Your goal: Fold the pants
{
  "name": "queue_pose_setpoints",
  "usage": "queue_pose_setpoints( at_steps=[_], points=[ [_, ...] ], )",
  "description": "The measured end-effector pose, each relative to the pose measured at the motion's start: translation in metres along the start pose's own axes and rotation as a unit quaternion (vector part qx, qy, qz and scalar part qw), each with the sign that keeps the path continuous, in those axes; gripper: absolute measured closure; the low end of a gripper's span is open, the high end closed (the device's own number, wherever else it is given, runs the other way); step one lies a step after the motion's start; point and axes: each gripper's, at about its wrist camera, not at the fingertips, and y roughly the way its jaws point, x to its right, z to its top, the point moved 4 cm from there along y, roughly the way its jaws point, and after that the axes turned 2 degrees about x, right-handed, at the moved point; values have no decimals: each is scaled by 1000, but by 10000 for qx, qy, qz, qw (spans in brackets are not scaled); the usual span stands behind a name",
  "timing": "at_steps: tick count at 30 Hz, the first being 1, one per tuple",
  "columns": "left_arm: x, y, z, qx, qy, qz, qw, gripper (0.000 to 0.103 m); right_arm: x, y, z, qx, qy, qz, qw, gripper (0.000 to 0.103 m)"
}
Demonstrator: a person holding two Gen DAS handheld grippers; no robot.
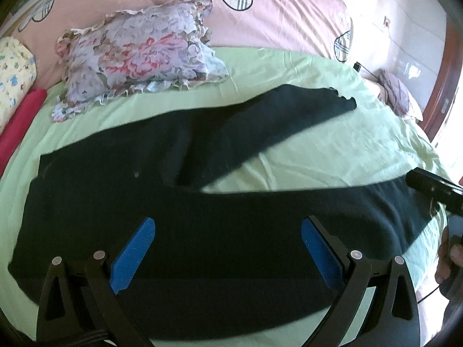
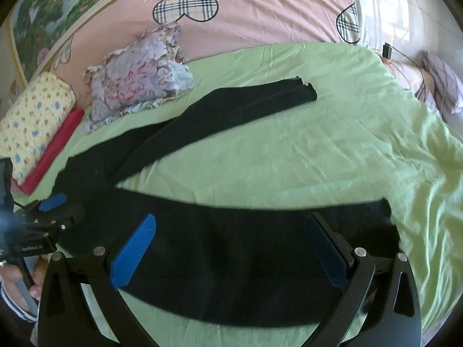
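Jaws spread wide and empty on both the left gripper [image 1: 228, 248] and right gripper [image 2: 230, 250], each hangs over the near leg of the black pants [image 1: 162, 202] splayed on the bed [image 1: 332, 144], so pinching that leg's edge at two well-spaced points should carry it flat onto the far leg.

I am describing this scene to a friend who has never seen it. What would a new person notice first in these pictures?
First, the black pants spread on the green sheet, legs parted in a V, one leg running toward the far side of the bed. Next, both grippers, left gripper and right gripper, open with blue pads over the near leg. Behind, a floral pillow lies by the pink quilt with plaid hearts.
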Motion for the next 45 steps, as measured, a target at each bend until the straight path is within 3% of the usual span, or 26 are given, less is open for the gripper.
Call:
queue_pose_setpoints(
  at_steps=[11,20,28,33,39,41,42,43,44,45],
  points=[
    [-14,35,68,29,183,-84,9998,2,40,42,73,-94,458,351,9983,0],
    [-15,86,125,-75,392,-282,9988,2,60,85,134,-165,394,416,9982,2],
    [-12,162,155,-594,689,-632,9938,8,98,146,179,-556,372,139,9977,14],
    [-22,202,165,-1038,544,-1027,9878,12,125,187,193,-886,540,76,9946,26],
    [-20,230,162,-1480,698,-1372,9769,13,132,224,199,-1306,438,99,9904,27],
    [-14,238,154,-1705,890,-1407,9712,20,129,233,199,-1380,343,134,9898,33],
    [-11,240,151,-1752,987,-1354,9702,26,128,235,198,-1397,314,160,9896,44],
    [-7,239,149,-1739,1047,-1421,9688,40,128,238,197,-1410,326,216,9892,53],
    [-4,236,149,-1729,1068,-1558,9667,53,128,238,197,-1409,370,257,9890,72],
    [0,232,150,-1734,1108,-1651,9646,74,129,238,196,-1405,437,317,9886,80]
  ],
)
